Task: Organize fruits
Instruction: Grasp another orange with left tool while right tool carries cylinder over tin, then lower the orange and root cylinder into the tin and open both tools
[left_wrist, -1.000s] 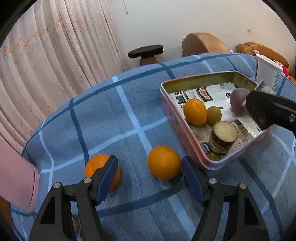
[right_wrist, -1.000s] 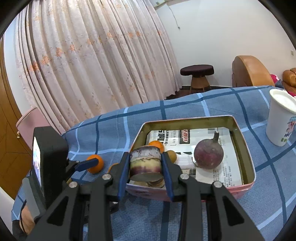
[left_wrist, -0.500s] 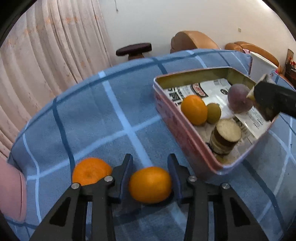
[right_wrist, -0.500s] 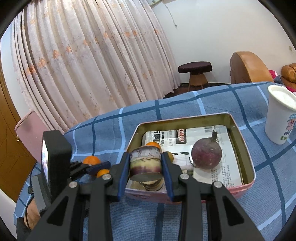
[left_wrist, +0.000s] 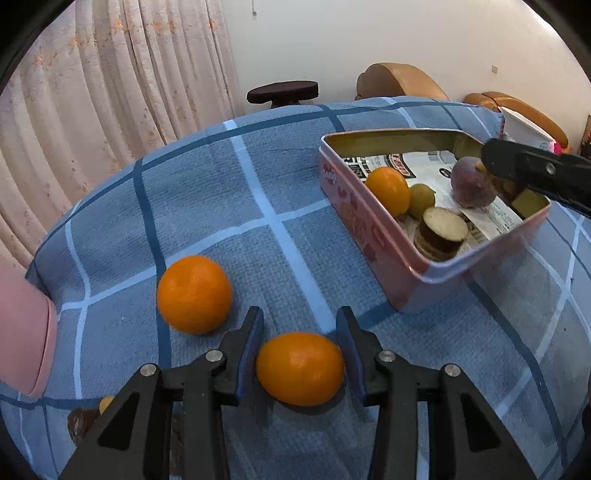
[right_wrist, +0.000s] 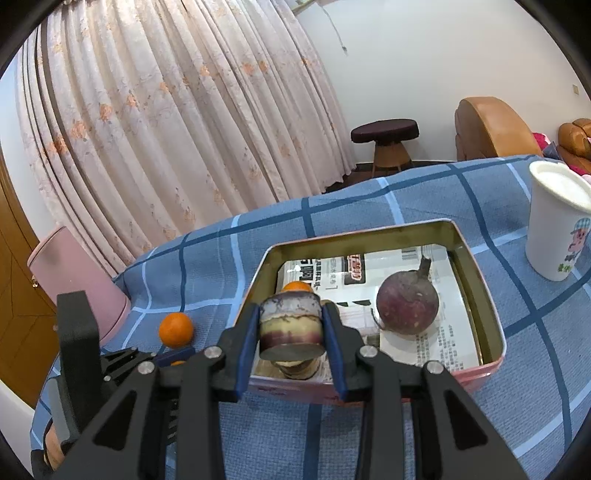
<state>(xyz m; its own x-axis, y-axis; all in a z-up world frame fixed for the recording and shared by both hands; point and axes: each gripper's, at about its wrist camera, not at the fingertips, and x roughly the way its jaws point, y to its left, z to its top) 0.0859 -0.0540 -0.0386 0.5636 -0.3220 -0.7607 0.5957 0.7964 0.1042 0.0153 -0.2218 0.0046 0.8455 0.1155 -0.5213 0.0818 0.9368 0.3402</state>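
In the left wrist view, the left claw (left_wrist: 300, 345) sits low over the blue checked tabletop (left_wrist: 207, 206), its two blue-padded fingers (left_wrist: 248, 347) pressed against either side of an orange (left_wrist: 300, 367) that rests on the cloth, so the claw is clenched on that fruit. Just beyond and to the left lies a second orange (left_wrist: 194, 294), apart from the claw. Farther off to the right stands the pink tin (left_wrist: 360, 225), lined with newspaper; inside it are another orange (left_wrist: 388, 190), a small greenish fruit (left_wrist: 421, 200) touching it, a cut cylindrical chunk (left_wrist: 443, 232) with a pale top near the near corner, and a round purple fruit (left_wrist: 472, 182) deeper in.

In the right wrist view, the right claw (right_wrist: 291, 332) grips a banded purple-and-cream cut piece (right_wrist: 291, 325) between its pads, held above the tin's near rim (right_wrist: 476, 371). Past it, inside the tin, the purple fruit with a stem lies on the newspaper. A white paper cup (right_wrist: 556, 229) stands on the tabletop beyond the tin to the right, and a pink chair back (right_wrist: 70, 280) rises at the left edge.
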